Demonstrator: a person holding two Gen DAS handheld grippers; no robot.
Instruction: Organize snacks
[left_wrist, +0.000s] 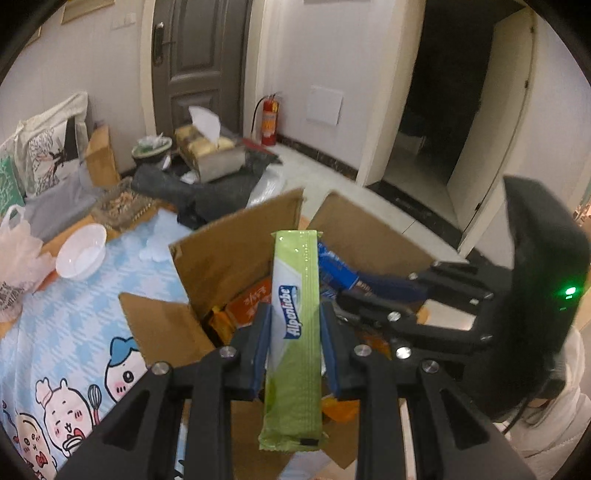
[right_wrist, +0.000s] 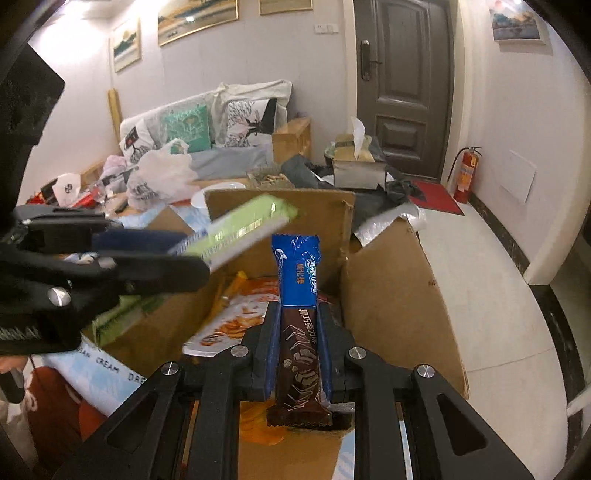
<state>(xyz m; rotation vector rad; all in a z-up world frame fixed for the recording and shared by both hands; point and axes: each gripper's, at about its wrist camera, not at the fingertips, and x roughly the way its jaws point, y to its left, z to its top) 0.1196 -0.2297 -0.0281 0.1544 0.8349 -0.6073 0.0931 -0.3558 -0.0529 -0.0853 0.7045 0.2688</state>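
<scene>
In the left wrist view, the left hand-held gripper (left_wrist: 295, 332) is clenched on a long green Alpenliebe pack (left_wrist: 295, 332), pads pressing its two long edges about mid-length so the pack runs straight ahead between the fingers, its far end out past the tips. Directly beneath and ahead of it lies the open cardboard box (left_wrist: 229, 258), flaps up, with orange packets (left_wrist: 249, 304) already inside; to its right the right hand-held gripper (left_wrist: 364, 286) reaches in over the same box carrying a blue-wrapped snack. The step in hand looks like loading snacks into the box, and each next calls for lowering into a free gap and letting go without the two tools colliding. In the right wrist view, the right hand-held gripper (right_wrist: 298, 345) is likewise closed narrowly on a blue and brown chocolate bar (right_wrist: 298, 321), held upright along the fingers, above the box (right_wrist: 399, 295) interior where an orange snack bag (right_wrist: 236, 317) lies below and to the left. The left hand-held gripper (right_wrist: 192, 254), blurred, crosses at upper left with the green pack (right_wrist: 243, 225) angled over the box's near wall.
</scene>
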